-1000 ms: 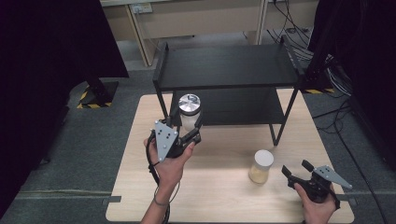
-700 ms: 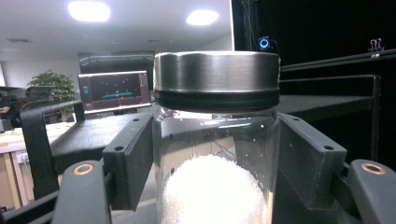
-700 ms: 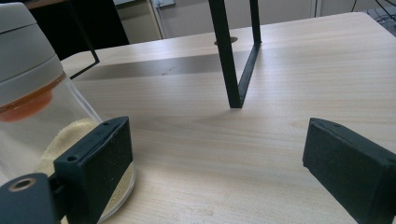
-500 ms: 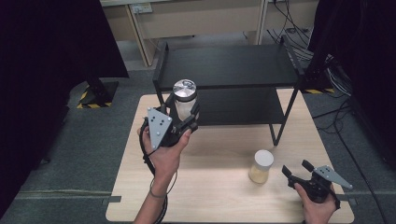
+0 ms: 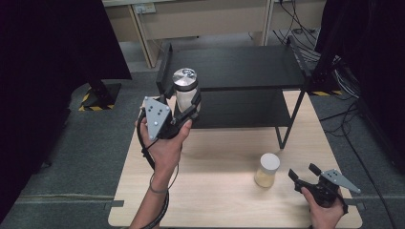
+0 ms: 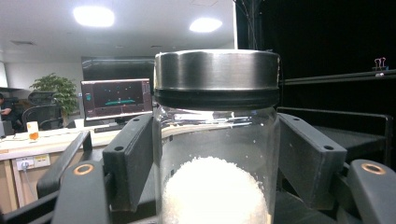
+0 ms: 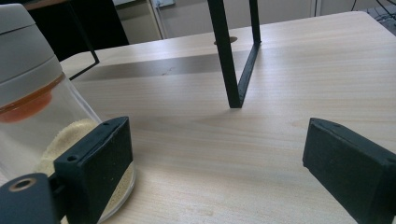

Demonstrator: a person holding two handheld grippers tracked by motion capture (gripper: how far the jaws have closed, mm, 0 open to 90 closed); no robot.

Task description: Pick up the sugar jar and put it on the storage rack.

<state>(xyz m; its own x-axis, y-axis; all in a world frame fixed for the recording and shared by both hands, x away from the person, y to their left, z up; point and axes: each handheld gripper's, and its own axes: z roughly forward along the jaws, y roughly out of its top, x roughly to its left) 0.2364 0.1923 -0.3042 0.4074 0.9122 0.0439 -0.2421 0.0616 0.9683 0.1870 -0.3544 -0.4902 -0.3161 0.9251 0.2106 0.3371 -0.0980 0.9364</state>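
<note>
Left jaws: we see the left gripper (image 5: 184, 106) clamped on both sides of the glass jar (image 5: 185, 91), its steel lid (image 6: 217, 77) above the pads and white grains (image 6: 215, 191) heaped in the bottom.

Right jaws: the right gripper (image 5: 305, 177) stands wide apart with nothing between, resting low near the front right of the shelf rack (image 5: 229, 67).

What changed: over the last second the jar has risen from just in front of the rack's lower tier to about the height of its top tier, at the rack's left front corner; the right gripper has not moved.

What that means: we judge the jar is bound for the top shelf, so the lift is nearly done and the forward carry and set-down remain.

Second jar: a white-capped jar (image 5: 267, 170) of tan grains stands on the worktop (image 5: 219, 191) in front of the rack, just left of the idle jaws.
</note>
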